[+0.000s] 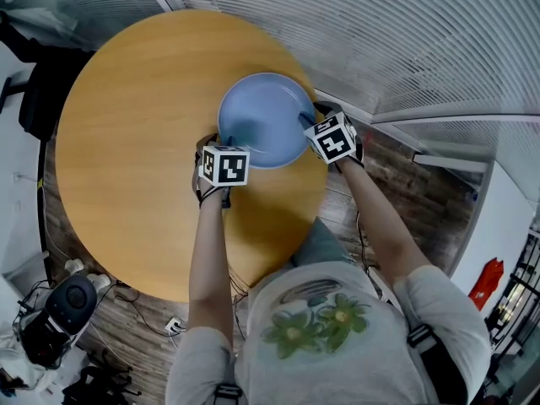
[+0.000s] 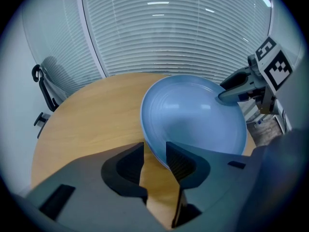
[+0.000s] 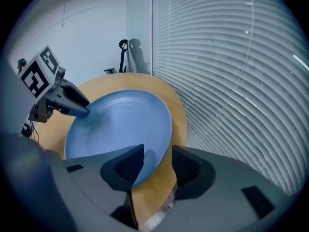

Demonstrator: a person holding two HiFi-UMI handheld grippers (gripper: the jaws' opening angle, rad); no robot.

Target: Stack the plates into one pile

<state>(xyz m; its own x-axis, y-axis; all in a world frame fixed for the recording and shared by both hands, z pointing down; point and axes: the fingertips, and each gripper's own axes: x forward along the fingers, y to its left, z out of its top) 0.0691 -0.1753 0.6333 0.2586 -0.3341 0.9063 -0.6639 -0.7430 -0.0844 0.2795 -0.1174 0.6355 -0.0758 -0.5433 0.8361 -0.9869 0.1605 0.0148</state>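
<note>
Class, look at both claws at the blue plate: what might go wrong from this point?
1. The rim of the blue plate lies between the open jaws of the left claw and the right claw. Pulling away crookedly might hook and drag it.
2. It sits near the edge of the table on the right claw's side. A push that way might slide it off.

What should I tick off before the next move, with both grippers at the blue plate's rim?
1. Jaws of left gripper apart, rim of blue plate between them, unclamped: ok.
2. Jaws of right gripper apart round the rim: ok.
3. Plate lies wholly on the table: ok.
4. Other plates left out: none seen, ok.
5. More plates beneath this one: cannot tell.
</note>
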